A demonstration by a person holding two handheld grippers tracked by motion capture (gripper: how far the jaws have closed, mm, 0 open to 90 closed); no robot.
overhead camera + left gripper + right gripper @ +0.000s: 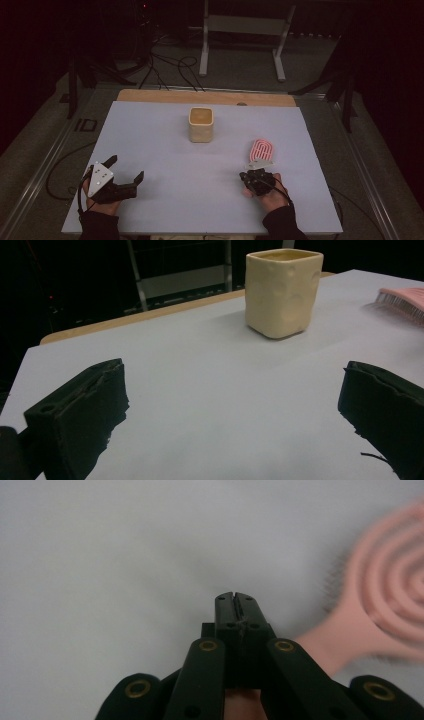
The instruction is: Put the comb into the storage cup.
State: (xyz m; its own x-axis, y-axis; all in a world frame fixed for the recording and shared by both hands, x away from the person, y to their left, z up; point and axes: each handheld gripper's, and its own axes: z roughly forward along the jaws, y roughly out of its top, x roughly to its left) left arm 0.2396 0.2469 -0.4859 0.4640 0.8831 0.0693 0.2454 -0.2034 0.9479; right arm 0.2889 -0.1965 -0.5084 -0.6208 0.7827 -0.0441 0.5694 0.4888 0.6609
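A cream square cup (201, 124) stood upright near the middle of the pale sheet (160, 160) that covered the table, well apart from everything else on it. A strip of bare wooden tabletop (200, 97) showed along the sheet's far edge. Beyond the table, black cables (170, 67) trailed over the dark floor beside a white metal frame (245, 35).

1. The pink plastic hairbrush (262, 150) bears a pattern of concentric oval loops.
2. The square ceramic cup (201, 125) is pale cream-yellow.
3. The tabletop (165, 165) has a plain light grey-blue cover, with a tan wooden strip along its far edge.
4. Each hand-held gripper (126, 167) is black.
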